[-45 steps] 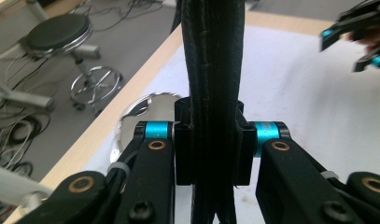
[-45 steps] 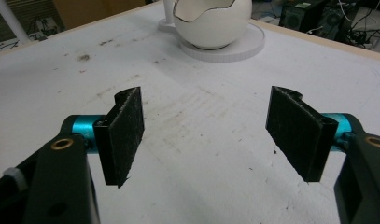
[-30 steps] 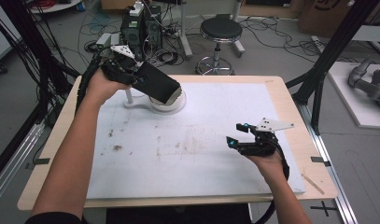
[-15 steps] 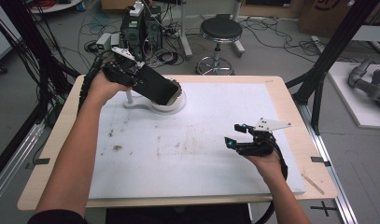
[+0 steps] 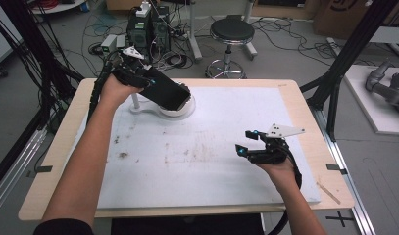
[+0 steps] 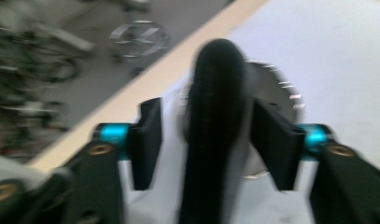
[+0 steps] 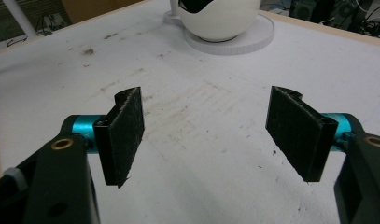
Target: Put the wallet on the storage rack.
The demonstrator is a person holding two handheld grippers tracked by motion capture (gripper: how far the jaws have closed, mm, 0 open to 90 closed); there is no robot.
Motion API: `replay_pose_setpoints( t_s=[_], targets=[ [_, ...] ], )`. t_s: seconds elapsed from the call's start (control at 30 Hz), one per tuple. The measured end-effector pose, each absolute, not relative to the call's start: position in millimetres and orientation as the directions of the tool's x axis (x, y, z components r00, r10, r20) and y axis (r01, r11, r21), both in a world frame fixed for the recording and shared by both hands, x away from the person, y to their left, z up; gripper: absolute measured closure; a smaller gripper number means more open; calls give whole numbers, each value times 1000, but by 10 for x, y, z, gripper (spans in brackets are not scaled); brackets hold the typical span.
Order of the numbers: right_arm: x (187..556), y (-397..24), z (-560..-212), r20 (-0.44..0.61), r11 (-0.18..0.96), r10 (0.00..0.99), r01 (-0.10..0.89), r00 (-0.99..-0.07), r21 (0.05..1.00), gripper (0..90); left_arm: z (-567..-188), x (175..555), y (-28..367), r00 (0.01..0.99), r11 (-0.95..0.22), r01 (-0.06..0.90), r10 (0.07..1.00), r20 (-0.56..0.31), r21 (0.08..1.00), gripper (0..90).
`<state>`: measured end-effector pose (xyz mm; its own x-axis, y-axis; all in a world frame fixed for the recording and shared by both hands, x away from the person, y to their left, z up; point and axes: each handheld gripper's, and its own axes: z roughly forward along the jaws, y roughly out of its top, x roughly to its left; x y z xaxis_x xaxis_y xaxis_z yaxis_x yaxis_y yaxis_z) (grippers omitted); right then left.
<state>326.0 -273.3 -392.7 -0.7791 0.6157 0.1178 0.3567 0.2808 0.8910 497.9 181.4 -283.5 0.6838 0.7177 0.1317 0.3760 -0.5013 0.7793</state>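
And the left gripper point(image 5: 160, 90) lets go: its jaws have just been opening, and in the left gripper view the pads now stand off on either side of the black phone point(image 6: 215, 130), which sits between them unpinched. The phone leans tilted in the white bowl-shaped holder point(image 5: 180, 108) at the far left of the white mat point(image 5: 207, 161), its lower end resting in the cup. That looks like the placing step done, so the next call is probably a clean retreat without nudging the phone off its perch. Over on the near right, the right gripper point(image 5: 248, 147) hovers above bare mat, jaws spread wide with nothing between them. Around the holder, its flat round base point(image 7: 234, 42) and thin white post point(image 5: 136, 100) sit close by the left hand, the one real snag on the way out. A stool point(image 5: 231, 32) and cables lie beyond the table, well clear.
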Motion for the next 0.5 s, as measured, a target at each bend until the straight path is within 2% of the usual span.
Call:
replay_pose_setpoints(
  t_s=[0.3, 0.5],
  targets=[
    [3245, -2729, -3924, 112, 285, 611, 350, -784, 892, 288, -2824, 4985, 1722, 607, -519, 337, 758, 240, 786, 397],
    [3260, -2709, -3948, 113, 294, 605, 352, -788, 889, 288, -2857, 5030, 1683, 555, -522, 339, 783, 282, 783, 395]
  ],
)
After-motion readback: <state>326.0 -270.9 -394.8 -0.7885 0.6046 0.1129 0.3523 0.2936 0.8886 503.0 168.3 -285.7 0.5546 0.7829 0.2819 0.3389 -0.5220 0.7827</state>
